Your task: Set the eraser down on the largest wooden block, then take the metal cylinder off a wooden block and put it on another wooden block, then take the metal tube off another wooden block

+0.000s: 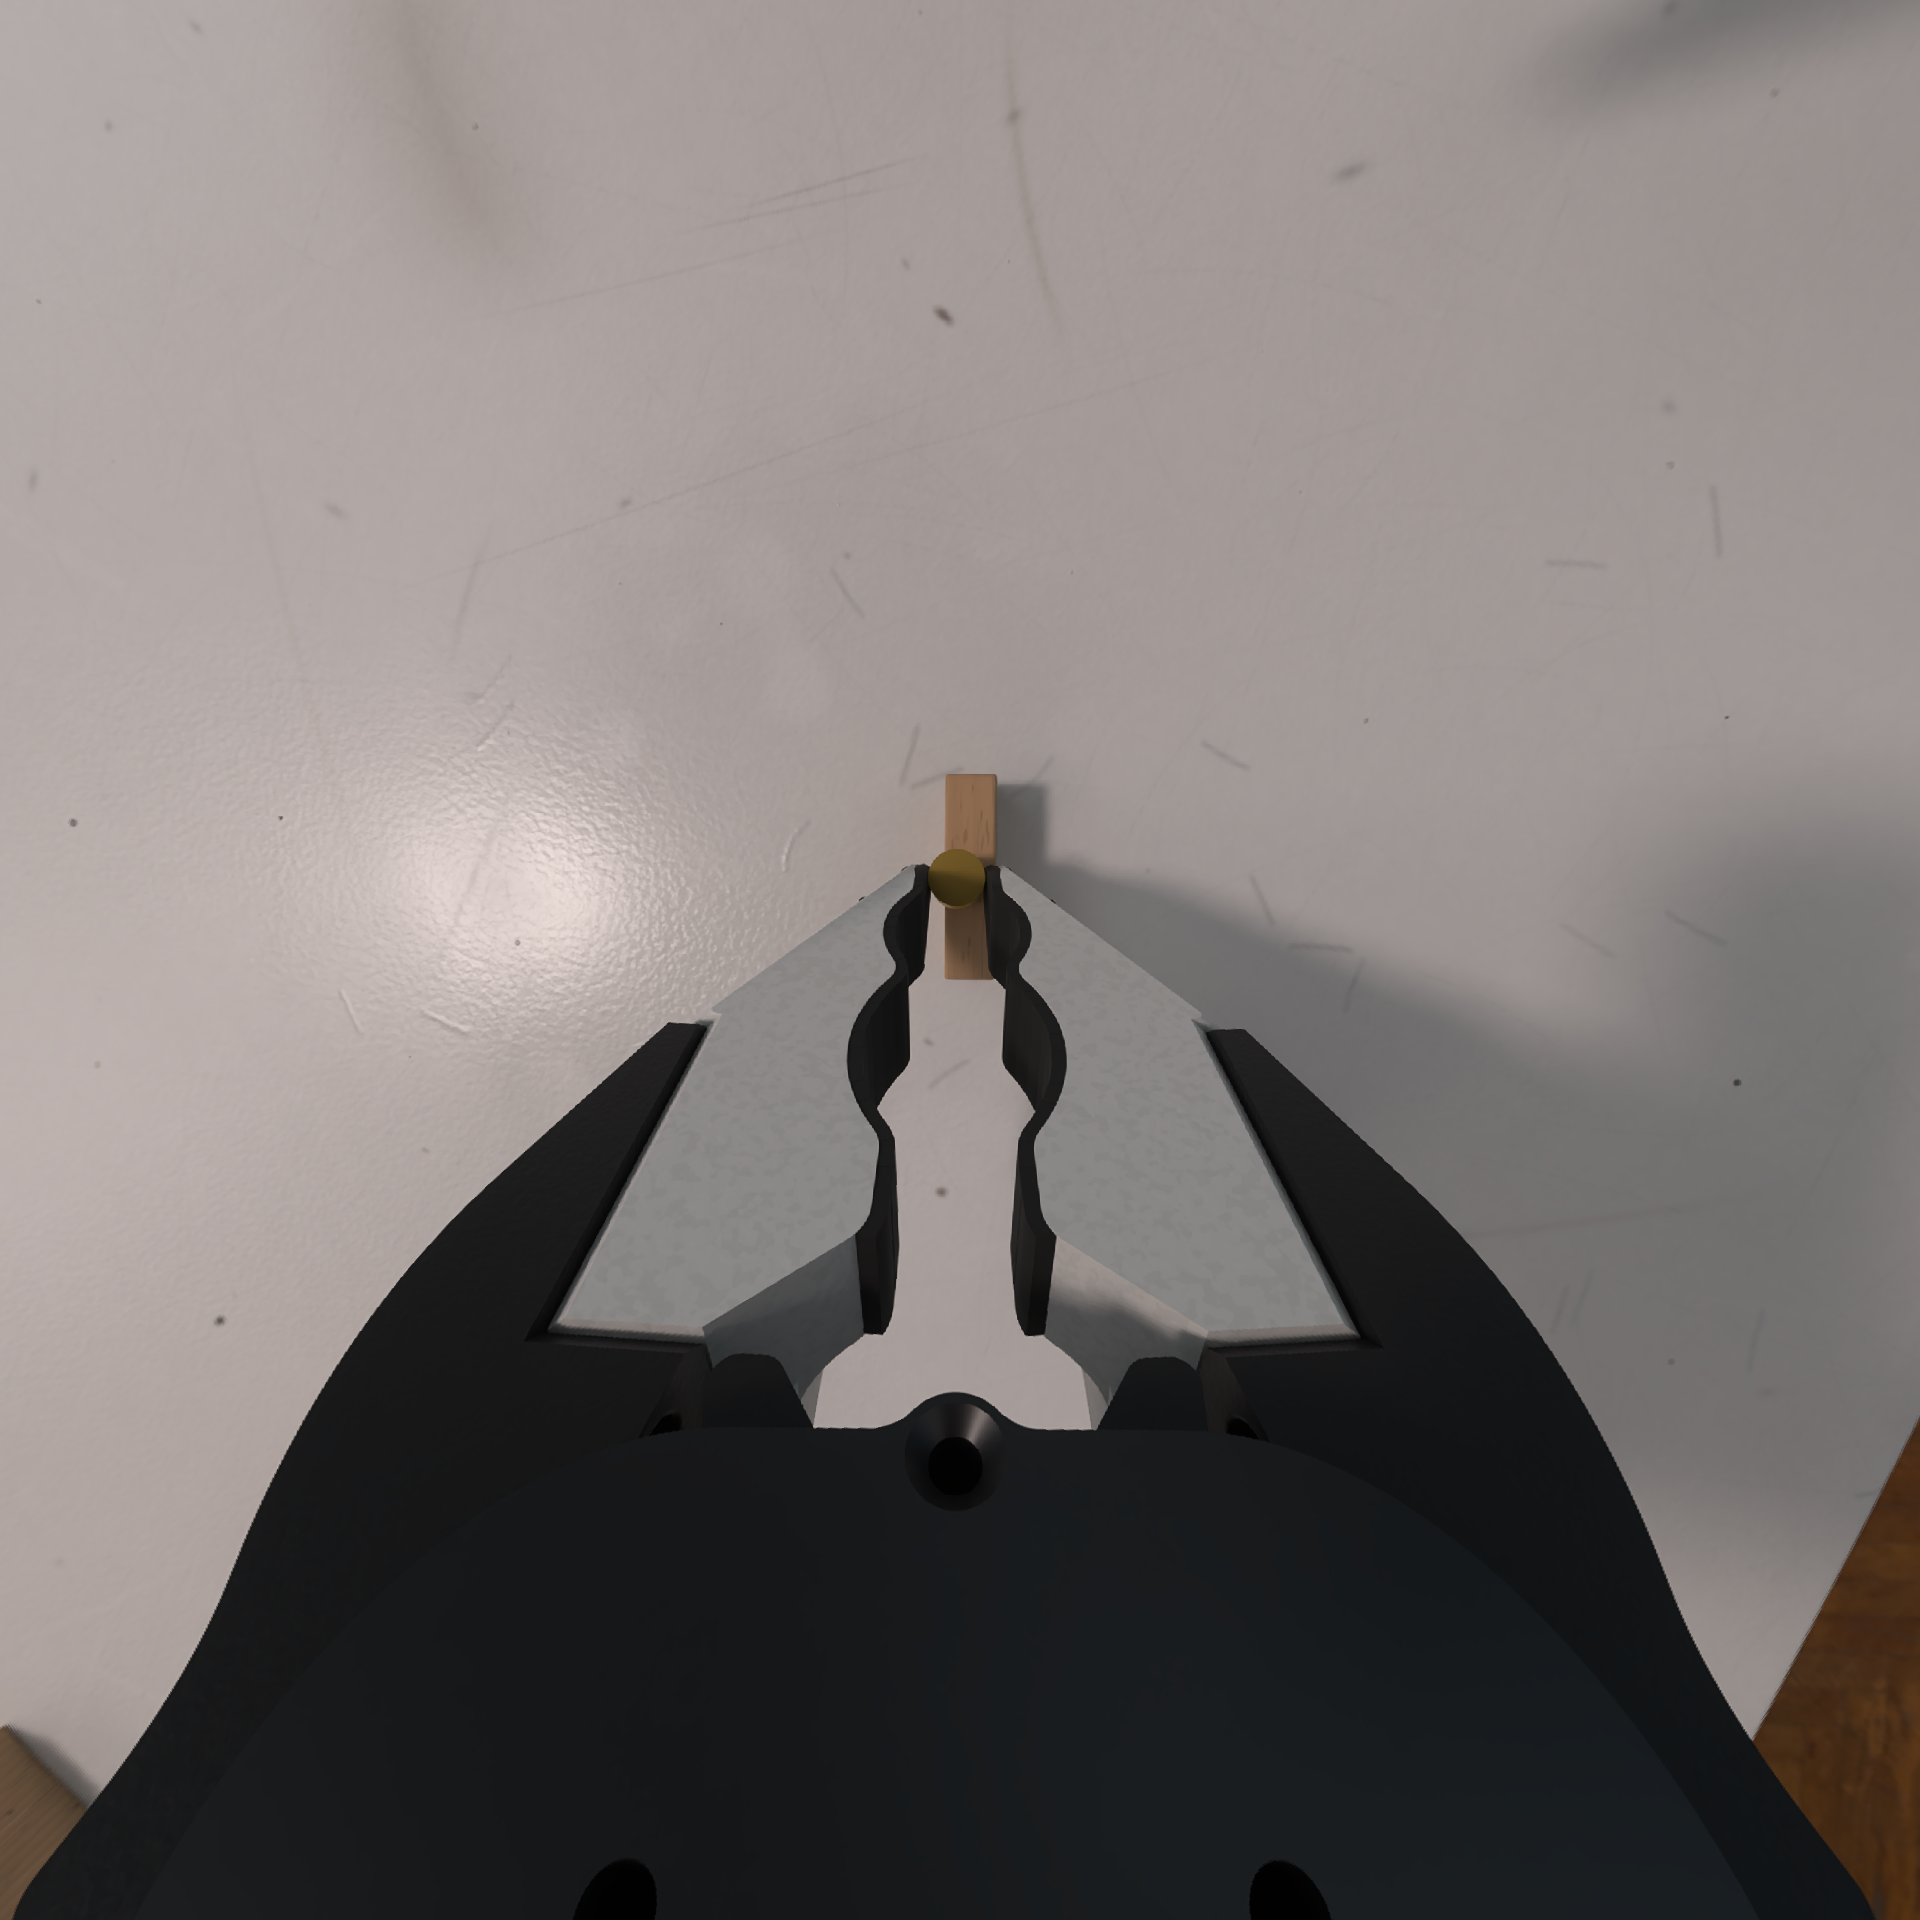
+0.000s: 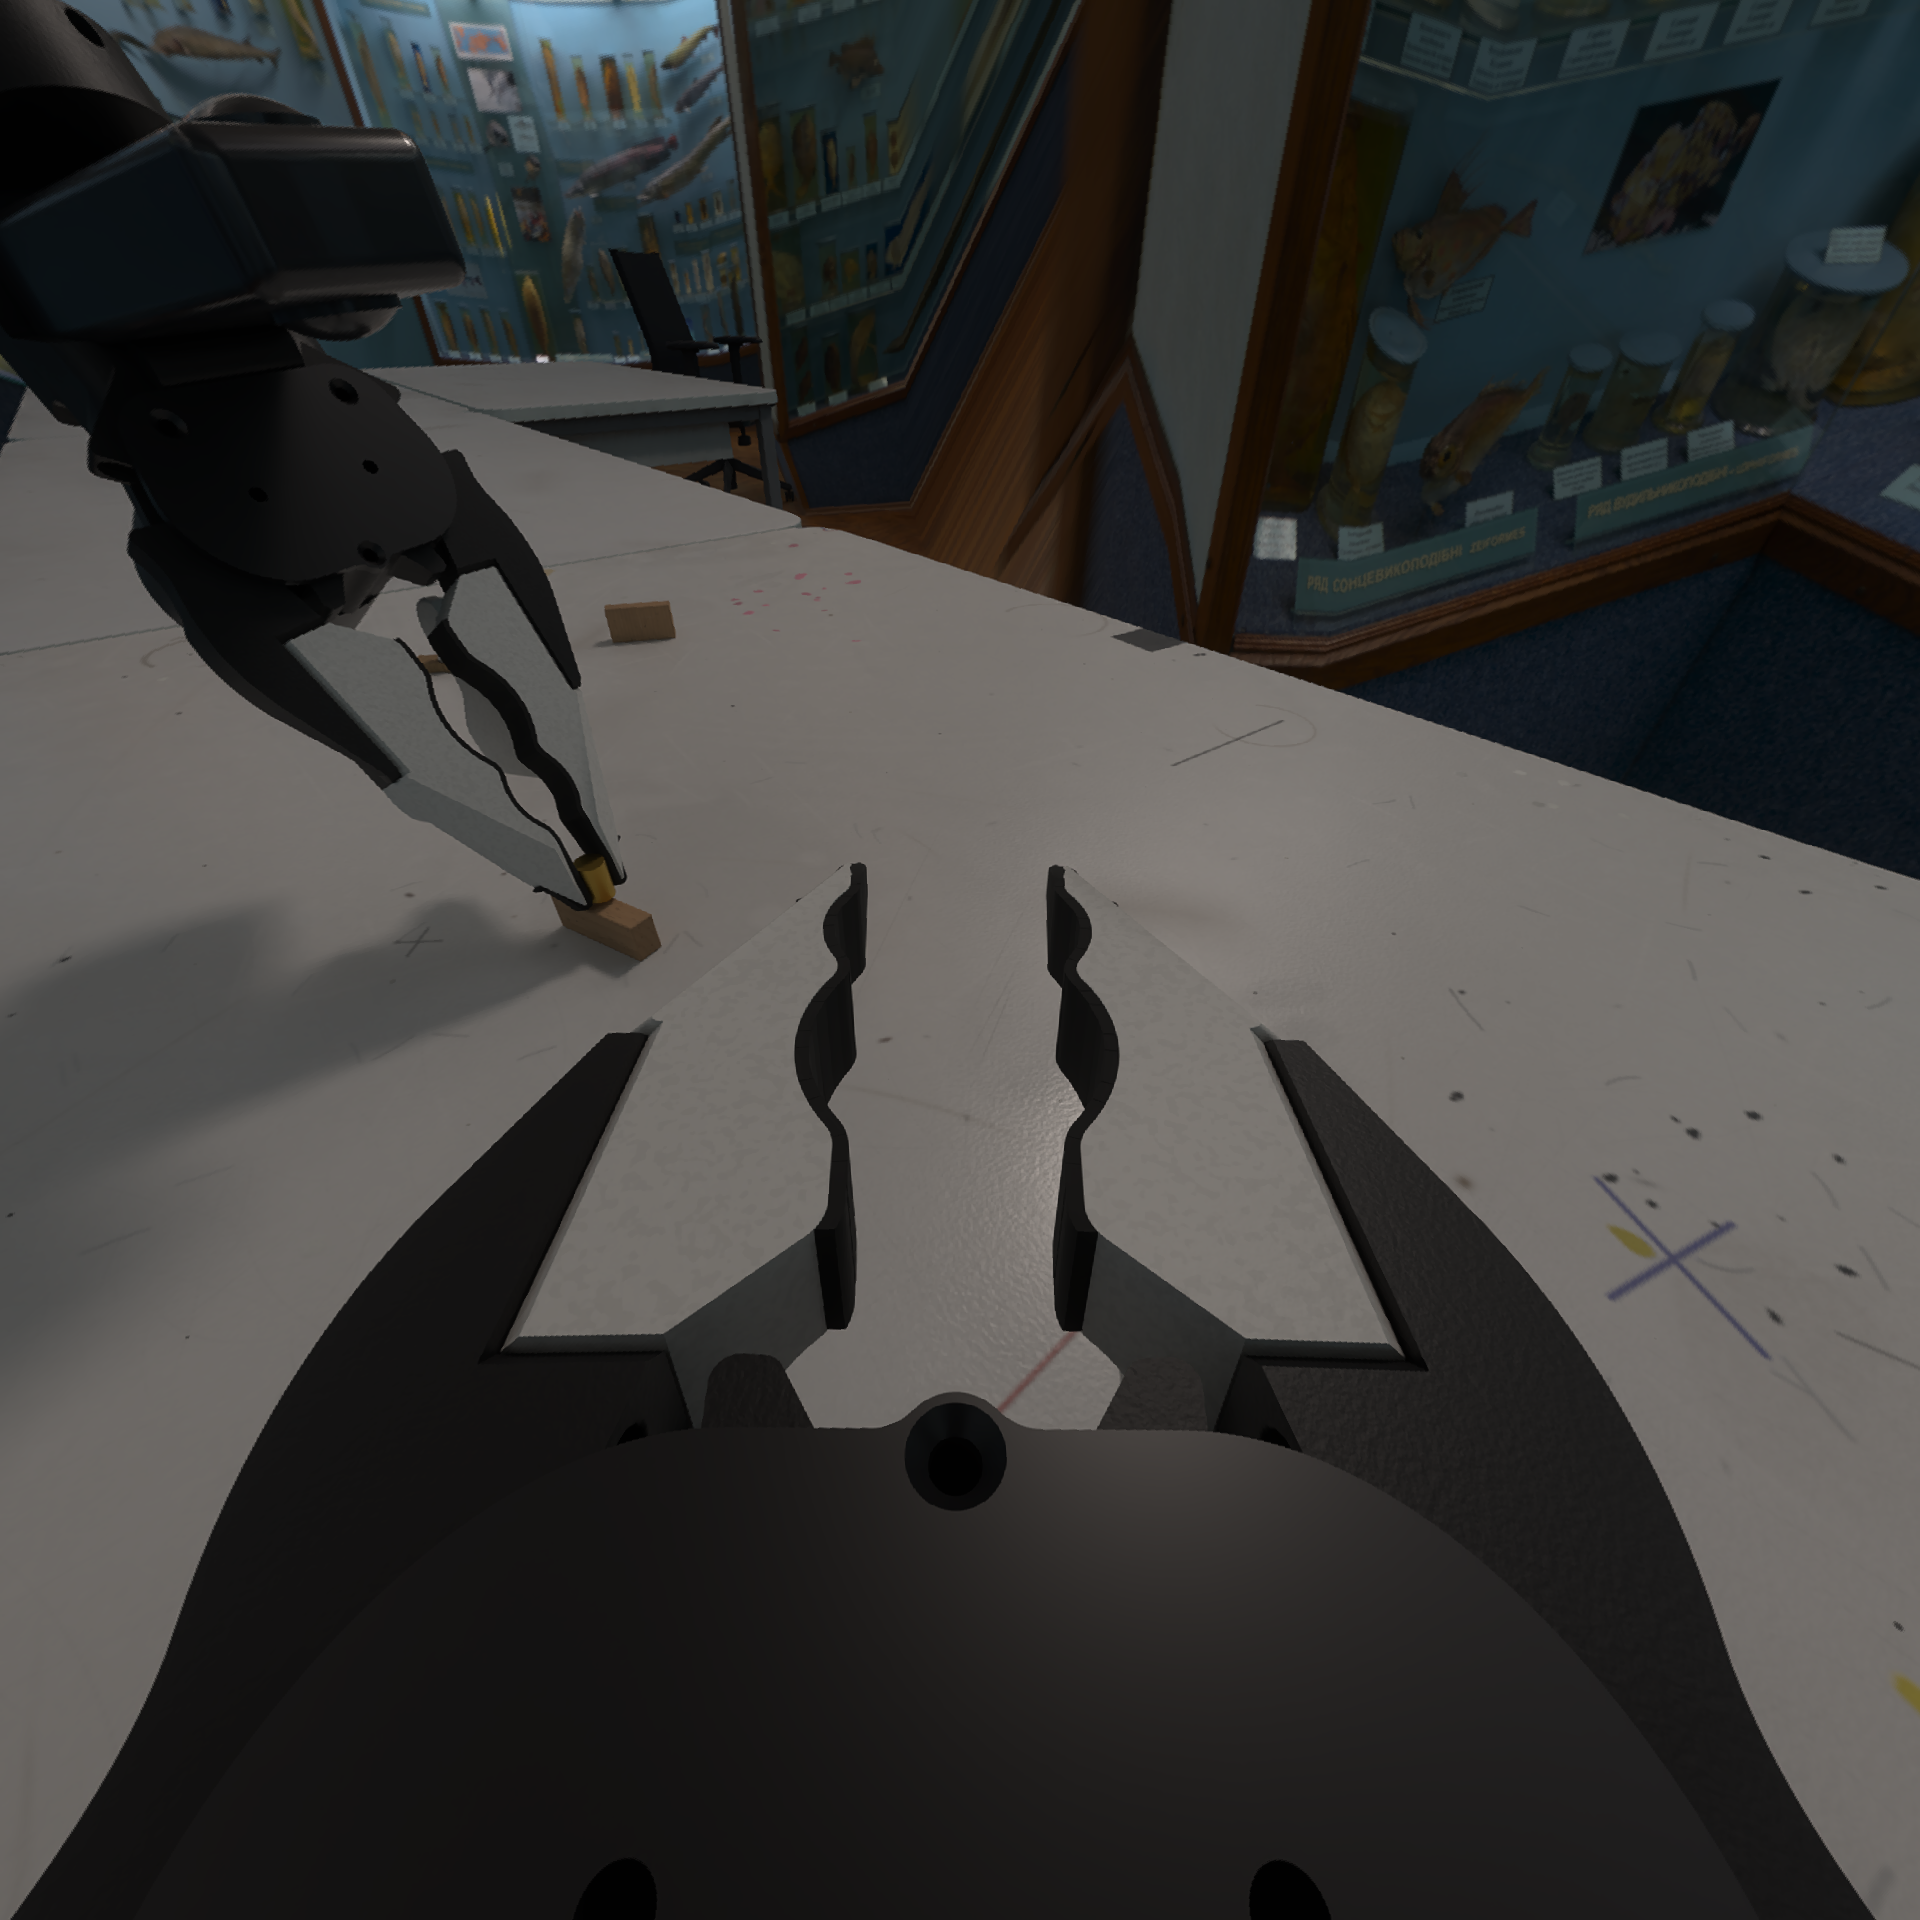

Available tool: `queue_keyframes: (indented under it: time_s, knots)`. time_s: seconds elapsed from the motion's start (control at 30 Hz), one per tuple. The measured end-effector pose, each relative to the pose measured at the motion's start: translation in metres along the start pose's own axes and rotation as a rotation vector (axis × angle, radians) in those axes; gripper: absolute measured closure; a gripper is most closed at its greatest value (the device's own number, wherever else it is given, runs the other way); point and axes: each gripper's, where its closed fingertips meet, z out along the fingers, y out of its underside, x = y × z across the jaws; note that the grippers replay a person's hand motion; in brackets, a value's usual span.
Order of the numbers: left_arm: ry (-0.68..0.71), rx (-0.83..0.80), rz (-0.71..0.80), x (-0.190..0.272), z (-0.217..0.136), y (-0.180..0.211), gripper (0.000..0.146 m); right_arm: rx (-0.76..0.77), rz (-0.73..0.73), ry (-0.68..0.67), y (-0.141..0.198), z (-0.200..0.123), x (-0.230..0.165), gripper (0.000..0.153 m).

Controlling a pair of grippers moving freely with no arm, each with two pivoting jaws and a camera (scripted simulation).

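Two views logged. Left wrist view: we look steeply down on the scuffed white tabletop (image 1: pixel 520 520). The left gripper (image 1: pixel 957 881) has its fingertips closed around a small brass-coloured metal cylinder (image 1: pixel 956 876), which stands upright on a narrow pale wooden block (image 1: pixel 970 816). A corner of another light wooden piece (image 1: pixel 31 1787) shows at the lower left edge.

Right wrist view: the right gripper (image 2: pixel 954 883) hangs above bare table with its jaws apart and nothing between them. The left gripper (image 2: pixel 590 883) appears farther off, tilted down and clamped on the cylinder (image 2: pixel 596 878), whose base seems to rest on the block (image 2: pixel 621 927). A second small wooden block (image 2: pixel 640 621) lies well apart, farther back.

We judge the cylinder step is in hand; pick-up or set-down we cannot tell. The next move calls for a straight vertical motion, leaving the narrow block undisturbed.
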Motion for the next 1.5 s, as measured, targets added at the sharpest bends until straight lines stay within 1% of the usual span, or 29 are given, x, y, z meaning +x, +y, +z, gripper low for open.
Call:
queue_keyframes:
  time_s: [0.23, 0.27, 0.3, 0.33, 0.4, 0.5, 0.57, 0.67, 0.73, 0.83, 0.9, 0.97, 1.0, 1.1, 1.27, 1.37, 1.47, 1.5]
  knots:
    - [0.021, 0.024, -0.021, 0.001, 0.000, -0.001, 0.135, -0.004, 0.000, 0.000, 0.000, 0.000, 0.000, 0.118]
    - [0.020, 0.039, -0.024, 0.001, -0.003, -0.003, 0.120, -0.003, 0.000, 0.001, 0.000, 0.000, 0.000, 0.118]
    - [0.021, 0.067, -0.032, 0.001, -0.009, -0.006, 0.109, -0.003, 0.001, 0.000, 0.000, 0.000, 0.000, 0.118]
    - [0.020, 0.110, -0.046, 0.000, -0.018, -0.009, 0.102, -0.002, 0.003, 0.000, 0.000, 0.000, 0.000, 0.118]
    - [-0.006, 0.201, -0.075, -0.008, -0.048, -0.013, 0.099, -0.002, 0.005, 0.000, 0.000, 0.000, 0.000, 0.118]
    - [-0.123, 0.284, -0.137, -0.038, -0.112, 0.004, 0.096, -0.004, 0.002, -0.002, 0.001, 0.000, 0.000, 0.118]
    - [-0.198, 0.237, -0.189, -0.062, -0.148, 0.034, 0.092, -0.007, -0.003, -0.002, 0.001, 0.000, -0.001, 0.118]
    - [-0.255, 0.044, -0.296, -0.096, -0.176, 0.096, 0.087, -0.011, -0.010, 0.000, 0.001, 0.001, -0.001, 0.118]
    - [-0.257, -0.077, -0.390, -0.116, -0.178, 0.136, 0.086, -0.012, -0.012, 0.001, 0.002, 0.001, -0.001, 0.118]
    - [-0.202, -0.213, -0.504, -0.133, -0.165, 0.185, 0.087, -0.007, -0.012, 0.002, 0.001, 0.000, -0.001, 0.118]
    - [-0.185, -0.320, -0.550, -0.138, -0.154, 0.212, 0.088, -0.004, -0.011, 0.002, 0.001, 0.000, -0.001, 0.118]
    - [-0.173, -0.396, -0.576, -0.139, -0.146, 0.230, 0.088, -0.004, -0.008, 0.001, 0.001, 0.000, -0.001, 0.118]
    - [-0.172, -0.412, -0.581, -0.140, -0.142, 0.234, 0.088, -0.005, -0.006, 0.001, 0.001, 0.000, -0.001, 0.118]
    - [-0.143, -0.381, -0.582, -0.141, -0.135, 0.234, 0.090, -0.006, -0.003, 0.001, 0.001, 0.000, 0.000, 0.118]
    - [-0.129, -0.392, -0.572, -0.143, -0.133, 0.239, 0.097, -0.010, -0.001, 0.002, 0.002, 0.001, 0.000, 0.118]
    - [-0.131, -0.452, -0.578, -0.140, -0.136, 0.250, 0.097, -0.012, 0.003, 0.001, 0.002, 0.001, 0.000, 0.118]
    - [-0.113, -0.527, -0.586, -0.135, -0.134, 0.263, 0.091, -0.011, -0.002, 0.001, 0.002, 0.001, 0.000, 0.119]
    - [-0.112, -0.539, -0.594, -0.134, -0.133, 0.266, 0.092, -0.012, -0.003, 0.001, 0.002, 0.001, 0.000, 0.119]
